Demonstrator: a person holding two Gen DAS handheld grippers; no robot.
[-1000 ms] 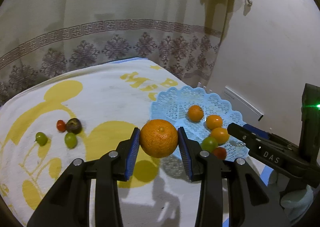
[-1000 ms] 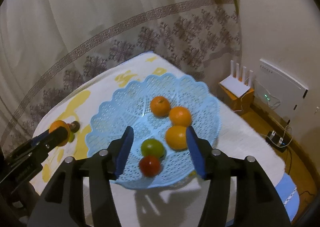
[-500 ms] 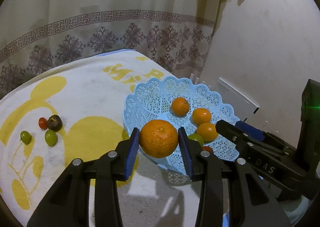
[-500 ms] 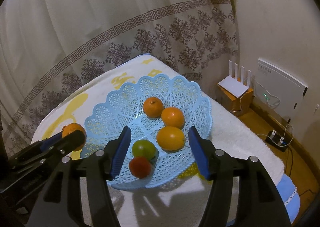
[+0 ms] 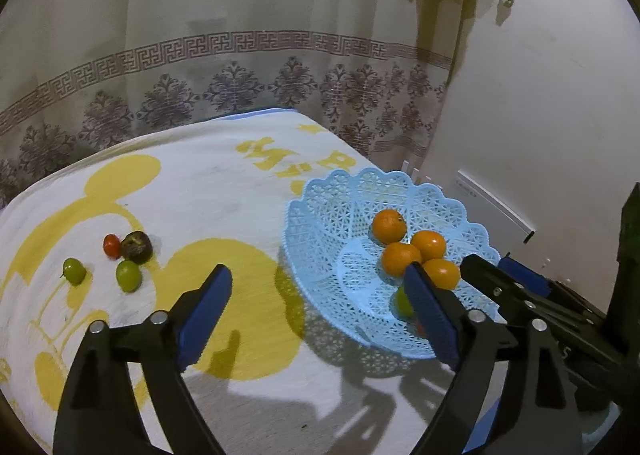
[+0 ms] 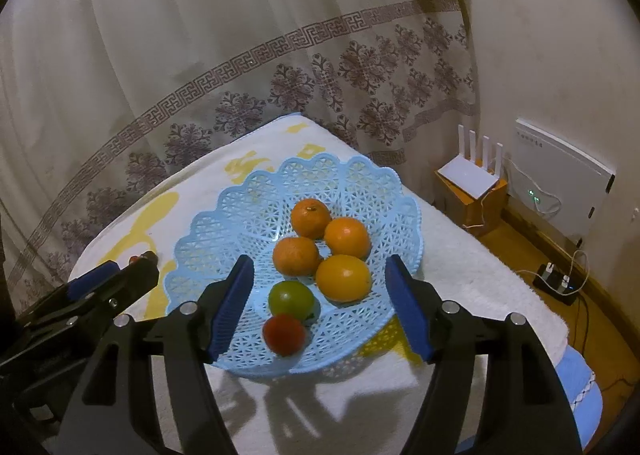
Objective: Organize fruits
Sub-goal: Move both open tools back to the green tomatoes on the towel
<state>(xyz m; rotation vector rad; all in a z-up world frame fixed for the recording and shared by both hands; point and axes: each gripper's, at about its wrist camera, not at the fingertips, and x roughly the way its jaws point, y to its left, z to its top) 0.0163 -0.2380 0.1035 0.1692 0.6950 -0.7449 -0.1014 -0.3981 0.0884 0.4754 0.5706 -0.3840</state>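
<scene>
A light blue lattice basket (image 5: 320,231) (image 6: 360,183) on the towel-covered table holds several oranges (image 6: 296,255), a green fruit (image 6: 290,298) and a red fruit (image 6: 283,334). My left gripper (image 5: 316,313) is open and empty at the basket's near left rim. My right gripper (image 6: 322,307) is open and empty, its jaws spread over the basket's near side. On the towel to the left lie a small red fruit (image 5: 111,245), a dark brown fruit (image 5: 137,247) and two green fruits (image 5: 128,275) (image 5: 74,271).
The table is covered by a white towel with a yellow cartoon print (image 5: 224,275). A patterned curtain (image 5: 240,87) hangs behind. On the right stand a wall, a white router (image 6: 474,179) on a small box and a power strip on the floor (image 6: 558,281).
My left gripper opened and let go of the orange, which now lies in the basket among the other oranges. The right gripper stayed open over the basket.
</scene>
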